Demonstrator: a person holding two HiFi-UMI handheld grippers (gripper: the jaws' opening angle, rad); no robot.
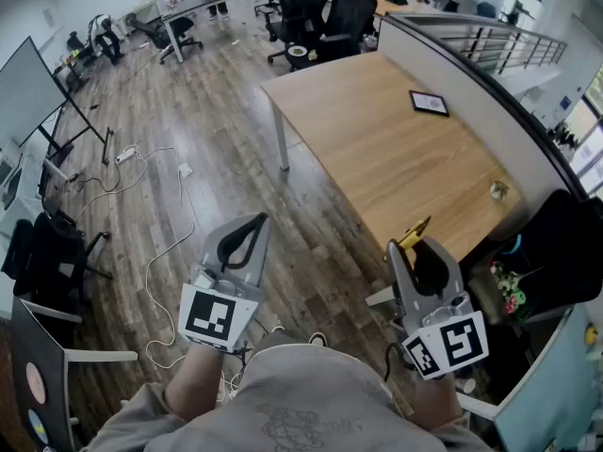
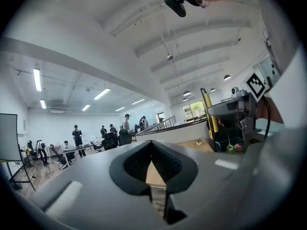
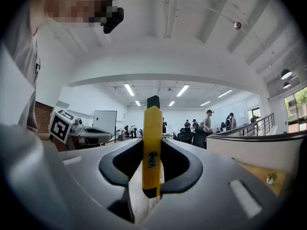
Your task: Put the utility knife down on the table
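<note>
A yellow utility knife point(image 3: 152, 143) with a black tip stands upright between the jaws of my right gripper point(image 3: 152, 150), which is shut on it. In the head view the utility knife point(image 1: 414, 234) pokes out of the right gripper point(image 1: 415, 250), just short of the near corner of the wooden table point(image 1: 377, 149). My left gripper point(image 1: 256, 222) hangs over the wood floor left of the table, level, with its jaws together and nothing in them. From the left gripper point(image 2: 152, 145) view, the right gripper point(image 2: 235, 110) and the knife point(image 2: 206, 110) show at the right.
A small black-framed tablet point(image 1: 429, 103) and a tiny plant point(image 1: 497, 190) sit on the table. A low partition wall point(image 1: 471, 83) runs along its far side. Cables point(image 1: 160, 252) trail on the floor. Office chairs point(image 1: 325, 17) and people stand farther back. A black bag with flowers point(image 1: 513, 285) is at the right.
</note>
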